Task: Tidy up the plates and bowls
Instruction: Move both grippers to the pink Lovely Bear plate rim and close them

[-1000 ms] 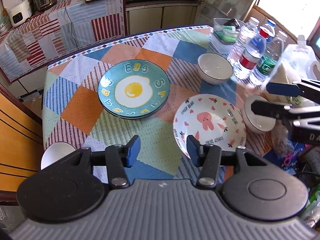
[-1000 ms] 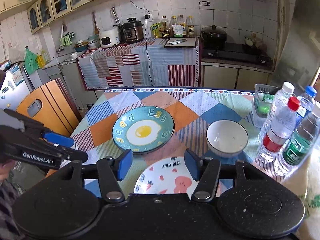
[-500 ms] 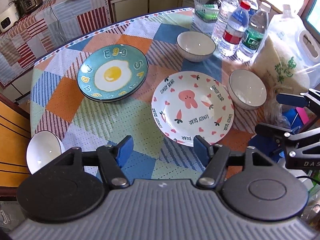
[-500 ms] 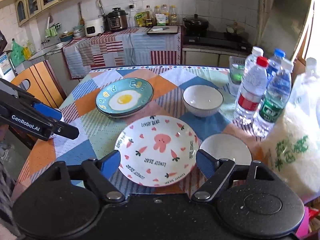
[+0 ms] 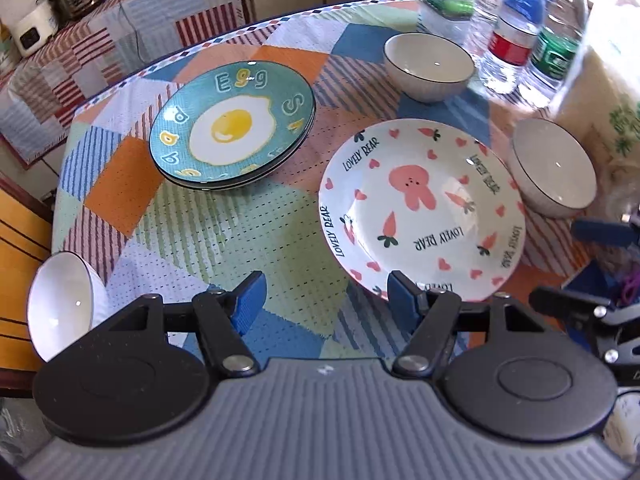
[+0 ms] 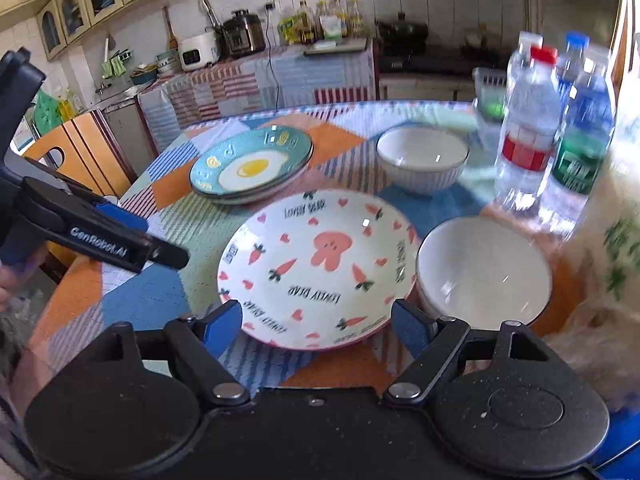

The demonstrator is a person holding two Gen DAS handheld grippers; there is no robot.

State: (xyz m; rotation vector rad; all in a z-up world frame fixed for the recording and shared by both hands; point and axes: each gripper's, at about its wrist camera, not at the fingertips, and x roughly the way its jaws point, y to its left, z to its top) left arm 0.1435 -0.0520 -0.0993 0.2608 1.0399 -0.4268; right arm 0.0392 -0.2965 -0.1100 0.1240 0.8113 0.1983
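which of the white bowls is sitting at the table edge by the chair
The white bowl at the left edge, alone beside the orange chair; the other two sit near the water bottles.

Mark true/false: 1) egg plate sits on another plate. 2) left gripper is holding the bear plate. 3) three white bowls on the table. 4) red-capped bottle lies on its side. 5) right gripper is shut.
1) True: the egg plate tops a stack, with another rim showing under it.
2) False: the left gripper is open and empty; the bear plate lies flat on the table.
3) True: far bowl, right bowl, left-edge bowl.
4) False: the red-capped bottle stands upright.
5) False: the right gripper is open, nothing between its pads; its jaws have just been opening.
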